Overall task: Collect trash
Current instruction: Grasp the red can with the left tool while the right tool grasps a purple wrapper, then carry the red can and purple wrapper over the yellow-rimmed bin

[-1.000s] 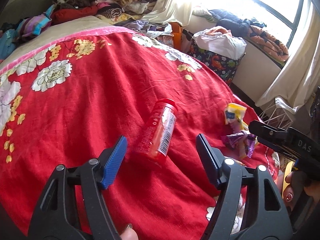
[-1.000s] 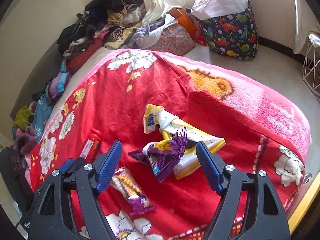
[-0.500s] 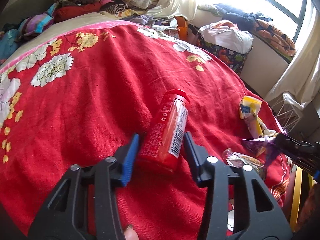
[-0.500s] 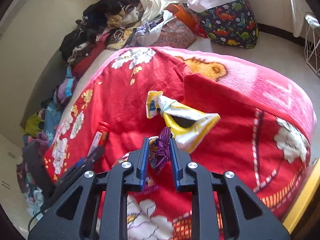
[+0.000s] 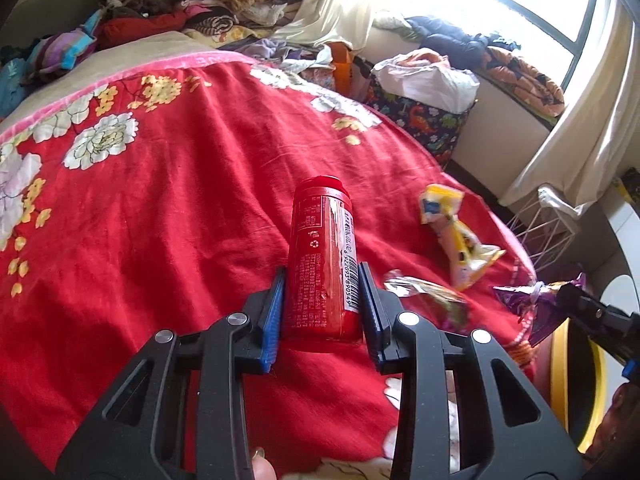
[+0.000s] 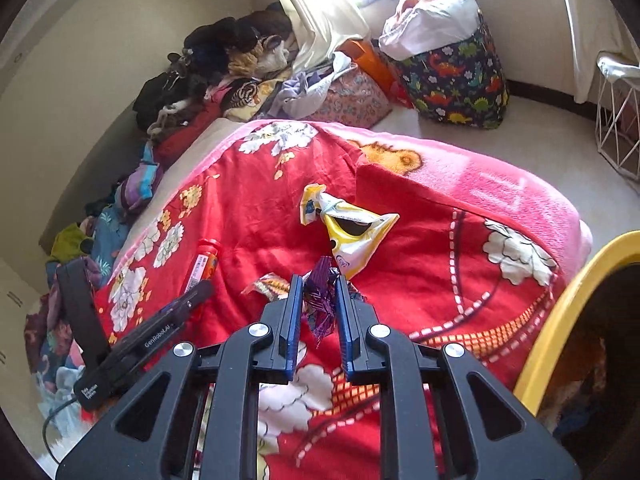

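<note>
Both loaded: left gripper (image 5: 322, 308) fingers clamped across the red bottle (image 5: 323, 264), its long axis pointing away; right gripper (image 6: 316, 312) fingers pinching the purple wrapper (image 6: 320, 304). Yellow bin (image 6: 568, 300) sits off the bed's (image 6: 256, 200) right edge, nearer the right hand.

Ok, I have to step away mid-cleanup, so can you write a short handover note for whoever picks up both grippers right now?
Left hand-held gripper: shut on the red bottle, gripped near its base, cap pointing away.
Right hand-held gripper: shut on the purple wrapper, close to the yellow-rimmed bin.
On the red blanket: the yellow and white snack bag and a small foil wrapper lie loose.
Done: both grasps made.
Left: drop both items, probably into the bin, then come back for the snack bag and foil wrapper.
</note>
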The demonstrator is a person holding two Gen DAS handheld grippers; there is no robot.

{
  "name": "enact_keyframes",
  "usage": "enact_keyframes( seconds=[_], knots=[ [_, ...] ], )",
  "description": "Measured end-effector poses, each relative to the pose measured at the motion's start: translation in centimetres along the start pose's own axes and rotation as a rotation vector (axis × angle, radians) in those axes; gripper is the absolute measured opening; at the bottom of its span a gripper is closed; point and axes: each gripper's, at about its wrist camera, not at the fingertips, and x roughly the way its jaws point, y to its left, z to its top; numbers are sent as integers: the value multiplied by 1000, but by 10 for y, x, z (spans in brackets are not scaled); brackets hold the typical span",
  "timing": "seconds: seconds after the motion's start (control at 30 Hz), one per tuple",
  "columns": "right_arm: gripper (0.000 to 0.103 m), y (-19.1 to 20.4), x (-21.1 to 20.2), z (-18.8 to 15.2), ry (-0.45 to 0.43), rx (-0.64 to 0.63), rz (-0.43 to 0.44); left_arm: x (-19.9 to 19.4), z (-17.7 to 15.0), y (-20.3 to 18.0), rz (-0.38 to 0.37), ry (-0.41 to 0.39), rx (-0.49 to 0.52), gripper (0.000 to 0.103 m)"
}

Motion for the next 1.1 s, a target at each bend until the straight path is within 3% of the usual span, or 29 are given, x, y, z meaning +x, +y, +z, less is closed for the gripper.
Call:
enact_keyframes(
  seconds=[0.4, 0.47, 0.63, 0.9, 1.1],
  knots=[
    [16, 5, -34, -14, -29, -16, 13, -29, 3, -30, -66, -46, 51, 27],
    [11, 5, -39, -16, -31, -15, 16, -33, 3, -36, -78, -51, 62, 27],
    [10, 2, -46, -19, -39, -18, 14, -38, 1, -49, -103, -54, 82, 27],
    [11, -24, -53, -41, 4, 19, -36, -41, -10, -62, -134, -42, 109, 27],
    [11, -47, -72, -59, -13, 64, -68, -39, -17, -77, -169, -24, 131, 27]
  ],
)
